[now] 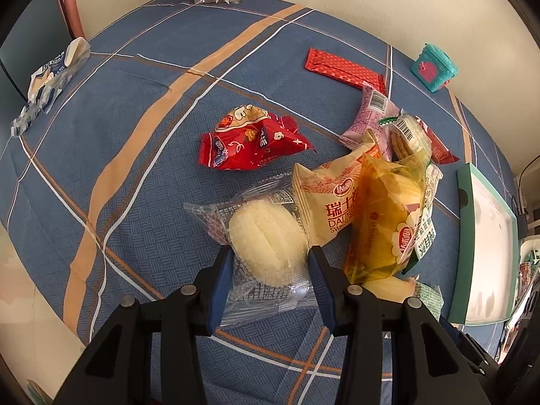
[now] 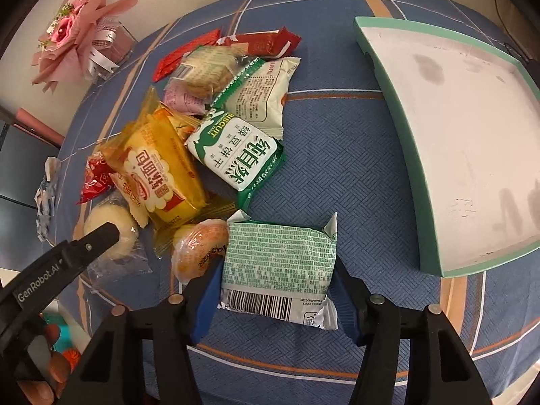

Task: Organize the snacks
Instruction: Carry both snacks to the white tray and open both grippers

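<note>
Left wrist view. The left gripper [image 1: 270,260] points down at a blue plaid tablecloth [image 1: 135,168]; its blue pads press both sides of a pale bun [image 1: 266,239] in clear wrap, so it is clenched on the bun. Just right of the bun lie a cream Swiss-roll pack [image 1: 324,202] and a yellow cake pack [image 1: 388,222], overlapping. A red snack bag [image 1: 249,141] lies apart, farther up the cloth. Beyond the pile are a pink pack [image 1: 368,114], a long red packet [image 1: 344,67] and a teal toy box [image 1: 435,67]. The tray [image 1: 462,236], teal-rimmed with a white floor, sits at the right edge.

Right wrist view. The right gripper [image 2: 280,280] straddles a green-printed pack [image 2: 280,266] lying barcode-up on the cloth; the left pad touches its edge, while contact on the right side cannot be told, so a firm grasp is uncertain. To its left are a round orange bun [image 2: 199,249], the yellow cake pack and a green biscuit pack [image 2: 236,155]. The tray [image 2: 388,108] lies to the upper right, holding no snacks. A pink bouquet [image 2: 74,33] stands at the far left corner.
</note>
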A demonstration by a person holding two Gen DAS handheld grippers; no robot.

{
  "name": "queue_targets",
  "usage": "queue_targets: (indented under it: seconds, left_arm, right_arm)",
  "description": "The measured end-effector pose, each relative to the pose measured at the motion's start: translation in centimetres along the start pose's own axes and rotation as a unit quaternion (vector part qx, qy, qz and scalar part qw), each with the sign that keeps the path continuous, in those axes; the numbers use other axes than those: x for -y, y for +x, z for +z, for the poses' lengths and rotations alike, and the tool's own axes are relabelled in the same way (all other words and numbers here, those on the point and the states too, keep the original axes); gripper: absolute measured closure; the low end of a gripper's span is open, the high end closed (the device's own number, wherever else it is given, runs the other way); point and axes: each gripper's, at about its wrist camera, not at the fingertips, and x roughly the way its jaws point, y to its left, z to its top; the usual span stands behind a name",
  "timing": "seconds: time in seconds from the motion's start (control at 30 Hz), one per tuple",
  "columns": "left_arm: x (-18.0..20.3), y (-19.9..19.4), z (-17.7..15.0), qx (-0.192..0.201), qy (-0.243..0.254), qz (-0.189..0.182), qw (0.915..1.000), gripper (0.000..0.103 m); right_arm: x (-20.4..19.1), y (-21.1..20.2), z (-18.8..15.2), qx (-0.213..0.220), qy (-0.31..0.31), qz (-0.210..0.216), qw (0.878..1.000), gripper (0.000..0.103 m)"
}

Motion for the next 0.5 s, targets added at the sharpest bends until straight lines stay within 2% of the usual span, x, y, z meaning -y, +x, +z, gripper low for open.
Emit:
queue_targets:
  seconds: [0.23,0.5]
  left_arm:
    - [-0.1,-1.3,-0.2,0.016,-0.002,-0.009,0.9998,0.058]
    - [1.2,-5.3,0.1,0.075,0.013,-0.011,0.9971,0.059]
  right_arm:
    - [-0.6,-1.8,-0.4,0.022,0.001,0.013,1.0,0.042]
    - [-0.6,-6.6,0.7,0.099,0.004,0.026,0.995,0.042]
